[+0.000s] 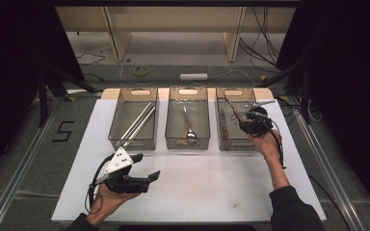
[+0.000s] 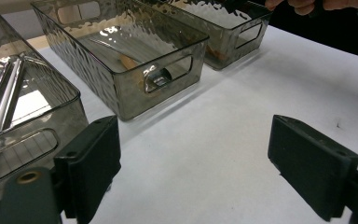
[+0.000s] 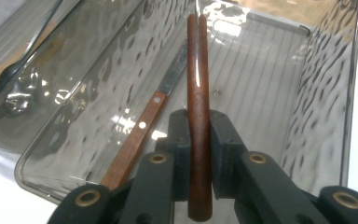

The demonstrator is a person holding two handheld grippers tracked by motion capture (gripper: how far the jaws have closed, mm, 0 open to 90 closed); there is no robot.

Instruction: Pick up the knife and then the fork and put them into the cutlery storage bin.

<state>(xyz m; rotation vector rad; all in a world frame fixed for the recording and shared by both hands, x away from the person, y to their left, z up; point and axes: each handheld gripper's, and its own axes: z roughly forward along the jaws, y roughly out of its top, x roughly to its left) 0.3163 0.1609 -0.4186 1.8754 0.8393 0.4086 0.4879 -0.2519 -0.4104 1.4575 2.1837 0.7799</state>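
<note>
Right tool [image 3: 199,140] clamps brown-handled utensil [image 3: 198,93] above right bin [image 3: 349,93], where knife [image 3: 135,140] lies. Step: sorting into bin; next, lower and release. Left tool [image 2: 193,163] open, idle over table [image 2: 223,140].

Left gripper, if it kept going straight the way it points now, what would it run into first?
Probably the middle bin. The left gripper, jaws open, points over bare white table toward that bin's near handle end. Depth is unclear, so it might slide along the table first.

I see a white desk [image 1: 212,187] carrying three clear bins side by side: left bin [image 1: 134,140], middle bin [image 1: 188,142], right bin [image 1: 226,144].
</note>
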